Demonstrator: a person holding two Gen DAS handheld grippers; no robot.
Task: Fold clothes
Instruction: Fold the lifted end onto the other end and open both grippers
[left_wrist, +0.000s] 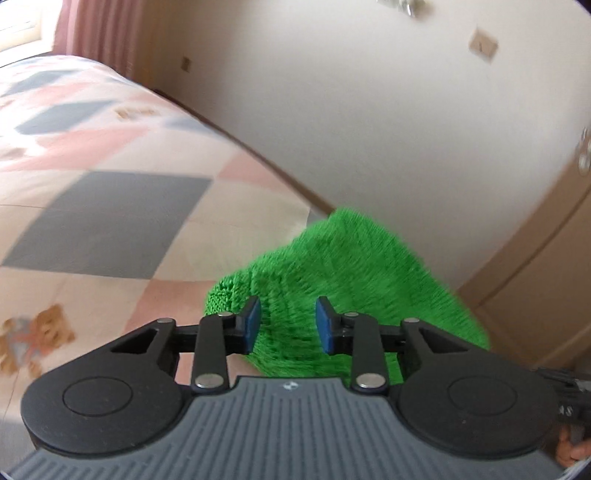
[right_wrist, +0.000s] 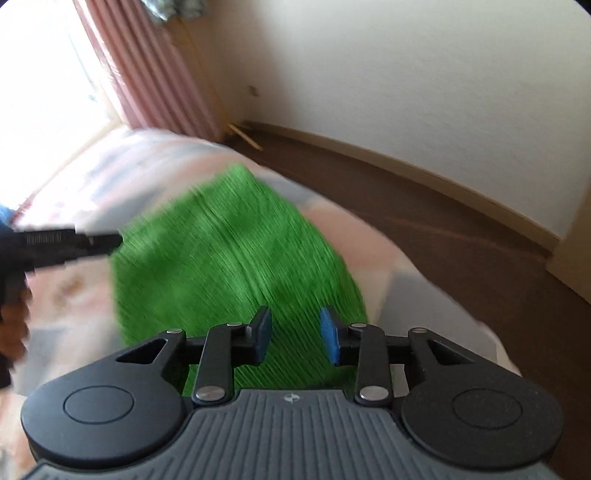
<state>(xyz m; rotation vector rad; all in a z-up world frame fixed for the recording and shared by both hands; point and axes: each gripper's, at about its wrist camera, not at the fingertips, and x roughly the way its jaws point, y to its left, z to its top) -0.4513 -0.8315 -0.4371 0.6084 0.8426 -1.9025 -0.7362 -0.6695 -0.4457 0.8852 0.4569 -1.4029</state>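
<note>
Bedroom light from a bright window washes over a bed (left_wrist: 110, 206) spread with a patchwork cover of pink, cream and grey squares, and both views are blurred. Nearest the lens in the left wrist view, the left claw (left_wrist: 288, 323) stands with its blue pads well apart and nothing between them, hovering just over the near edge of a green knitted garment (left_wrist: 332, 266). In the right wrist view the right claw (right_wrist: 295, 334) is likewise parted and empty, poised above the same green knit (right_wrist: 229, 258), which lies on the cover near the bed's edge in a compact, roughly squared shape; whether it is already folded or only bunched, the blur does not let me tell. At the left of that view the other claw reaches to the garment's far side, held by a hand (right_wrist: 13, 325). By its ribbed texture I judge the knit to be soft, light and limp, so it should sag and drape when lifted; a hold on an edge or corner, pinching all layers together, looks safest. Beyond lie dark floor, a skirting board, a pale wall and pink curtains (right_wrist: 155, 70).
</note>
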